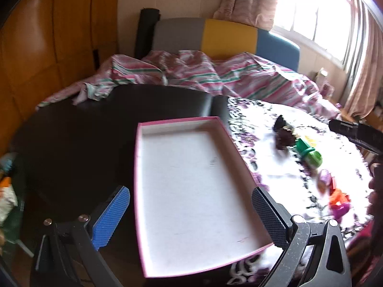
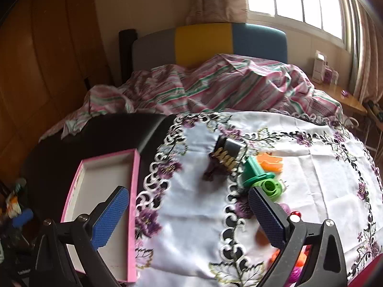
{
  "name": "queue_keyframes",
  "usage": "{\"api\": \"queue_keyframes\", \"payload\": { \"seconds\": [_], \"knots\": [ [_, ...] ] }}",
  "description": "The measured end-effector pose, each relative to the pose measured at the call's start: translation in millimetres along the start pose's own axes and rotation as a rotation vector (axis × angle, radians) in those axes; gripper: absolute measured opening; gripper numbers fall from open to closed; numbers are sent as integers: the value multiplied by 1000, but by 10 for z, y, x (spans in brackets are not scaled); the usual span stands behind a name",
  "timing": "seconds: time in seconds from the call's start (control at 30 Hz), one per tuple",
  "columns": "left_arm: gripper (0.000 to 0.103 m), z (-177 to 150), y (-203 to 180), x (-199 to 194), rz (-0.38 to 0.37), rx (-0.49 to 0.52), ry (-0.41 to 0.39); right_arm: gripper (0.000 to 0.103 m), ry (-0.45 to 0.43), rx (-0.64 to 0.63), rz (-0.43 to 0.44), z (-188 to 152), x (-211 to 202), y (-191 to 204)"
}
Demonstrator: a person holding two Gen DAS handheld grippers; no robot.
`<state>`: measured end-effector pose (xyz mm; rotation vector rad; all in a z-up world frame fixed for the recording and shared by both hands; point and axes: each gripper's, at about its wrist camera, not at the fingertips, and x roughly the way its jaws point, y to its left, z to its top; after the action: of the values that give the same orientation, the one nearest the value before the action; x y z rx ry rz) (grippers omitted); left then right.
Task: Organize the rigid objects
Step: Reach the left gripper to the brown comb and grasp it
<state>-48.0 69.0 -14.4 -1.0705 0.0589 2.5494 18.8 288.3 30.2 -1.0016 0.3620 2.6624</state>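
My left gripper (image 1: 191,217): wide open, empty, over the box (image 1: 191,191) on the table's dark left part | my right gripper (image 2: 189,217): wide open, empty | toys (image 2: 261,179) on tablecloth (image 2: 311,167), right of box

Left wrist view: looking down close over the pink tray (image 1: 186,191) on the dark table (image 1: 71,143), facing the bed (image 1: 215,76). Right wrist view: set further right, above the white floral cloth (image 2: 311,167), facing the same way. Shared by the 2 views: tray (image 2: 100,191), green toy (image 1: 308,154), bed, window (image 2: 294,2).
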Motion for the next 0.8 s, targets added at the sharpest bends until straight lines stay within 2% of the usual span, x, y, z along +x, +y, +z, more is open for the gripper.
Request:
{"api": "queue_keyframes", "payload": {
  "seconds": [0.17,0.33,0.4,0.63,0.8],
  "knots": [
    [103,70,-189,93,-12,46,10,102,-30,57,-90,134,95,-478],
    [102,167,-318,212,-52,72,36,102,-37,125,-154,73,317,-928],
    [102,245,-406,286,-85,92,51,102,-44,164,-161,6,366,-1055],
    [102,601,-912,587,-108,226,26,102,-43,313,-147,-125,431,-1410],
    [102,851,-1343,1019,-169,286,83,102,-20,347,-151,-145,441,-1470]
  ]
}}
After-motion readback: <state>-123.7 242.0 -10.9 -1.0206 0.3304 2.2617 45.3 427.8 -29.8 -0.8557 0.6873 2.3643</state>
